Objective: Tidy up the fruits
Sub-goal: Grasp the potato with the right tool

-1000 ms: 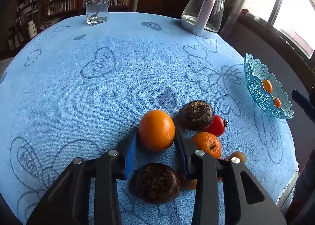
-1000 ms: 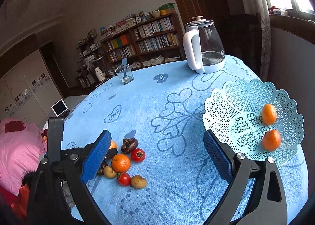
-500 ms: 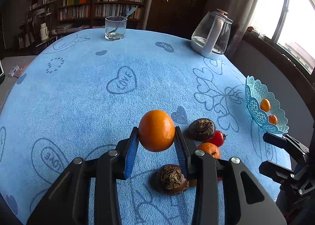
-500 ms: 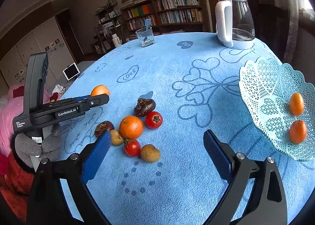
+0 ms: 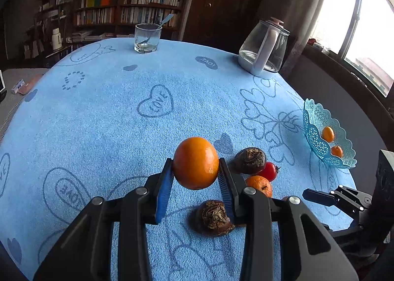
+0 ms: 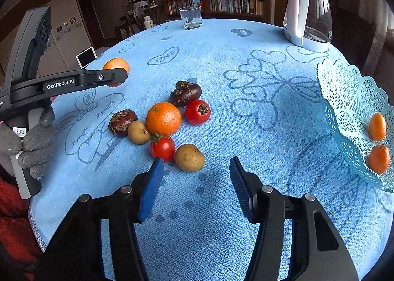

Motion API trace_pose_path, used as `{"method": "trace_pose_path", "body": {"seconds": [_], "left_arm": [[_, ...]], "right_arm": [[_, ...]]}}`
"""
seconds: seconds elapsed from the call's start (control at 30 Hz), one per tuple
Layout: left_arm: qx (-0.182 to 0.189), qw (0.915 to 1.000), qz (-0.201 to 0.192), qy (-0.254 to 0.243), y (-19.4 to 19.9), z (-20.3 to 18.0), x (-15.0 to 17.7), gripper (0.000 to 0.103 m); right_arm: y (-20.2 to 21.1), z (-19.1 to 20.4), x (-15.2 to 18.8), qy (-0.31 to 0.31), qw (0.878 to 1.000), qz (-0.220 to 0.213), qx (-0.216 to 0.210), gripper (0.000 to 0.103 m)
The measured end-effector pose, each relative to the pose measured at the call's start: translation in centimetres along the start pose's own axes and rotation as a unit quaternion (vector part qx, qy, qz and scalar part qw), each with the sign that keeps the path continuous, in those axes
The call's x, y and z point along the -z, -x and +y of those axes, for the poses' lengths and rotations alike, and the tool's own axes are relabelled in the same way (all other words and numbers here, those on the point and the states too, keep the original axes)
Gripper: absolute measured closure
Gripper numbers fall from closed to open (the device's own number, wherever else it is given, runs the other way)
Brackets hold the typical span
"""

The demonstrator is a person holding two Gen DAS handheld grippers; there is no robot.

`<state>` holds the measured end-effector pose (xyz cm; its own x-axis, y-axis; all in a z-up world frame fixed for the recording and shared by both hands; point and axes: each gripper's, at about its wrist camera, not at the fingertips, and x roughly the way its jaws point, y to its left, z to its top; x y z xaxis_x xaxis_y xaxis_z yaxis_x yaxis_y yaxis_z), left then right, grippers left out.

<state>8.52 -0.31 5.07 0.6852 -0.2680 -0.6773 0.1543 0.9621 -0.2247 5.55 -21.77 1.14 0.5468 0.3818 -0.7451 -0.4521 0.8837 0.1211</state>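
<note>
Blue tablecloth (image 5: 103, 118), left gripper (image 5: 195, 177) fingers clamping orange (image 5: 195, 163), right gripper (image 6: 195, 177) fingers narrowing, empty

A large smooth orange (image 5: 195, 163) is held up off the blue cloth, pinched at its sides. Below it, a cluster is seen: two dark brown bulbs (image 6: 185, 93) (image 6: 122, 122), rough-skinned, one at the far end, one at the left; a tangerine (image 6: 163, 118) in the middle; two red tomatoes (image 6: 197, 111) (image 6: 162, 147) with green stems on either side of it; two tan potatoes (image 6: 138, 132) (image 6: 189, 157), the nearer one lying apart at the front. In the teal lattice basket (image 6: 349, 99) at the right edge, two small oranges (image 6: 377, 126) (image 6: 378, 159) are resting side by side.
</note>
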Motion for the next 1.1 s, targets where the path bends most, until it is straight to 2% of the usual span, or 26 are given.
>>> {"method": "trace_pose_path", "body": {"seconds": [0.23,0.43,0.73,1.1], "left_arm": [[0.001,1.0,-0.001,0.0,0.0,0.0,0.0,0.067],[0.001,1.0,0.0,0.001,0.1,0.0,0.0,0.067],[0.0,1.0,-0.008,0.001,0.7,0.0,0.0,0.067],[0.002,0.9998,-0.017,-0.004,1.6,-0.6,-0.3,0.067]], "right_arm": [[-1.4,0.5,-0.2,0.002,1.0,0.017,-0.007,0.067],[-1.6,0.7,-0.3,0.004,1.0,0.017,-0.005,0.074],[-0.2,0.8,-0.5,-0.007,1.0,-0.004,-0.01,0.074],[4.4,-2.4,-1.5,-0.068,0.995,-0.073,0.009,0.074]]}}
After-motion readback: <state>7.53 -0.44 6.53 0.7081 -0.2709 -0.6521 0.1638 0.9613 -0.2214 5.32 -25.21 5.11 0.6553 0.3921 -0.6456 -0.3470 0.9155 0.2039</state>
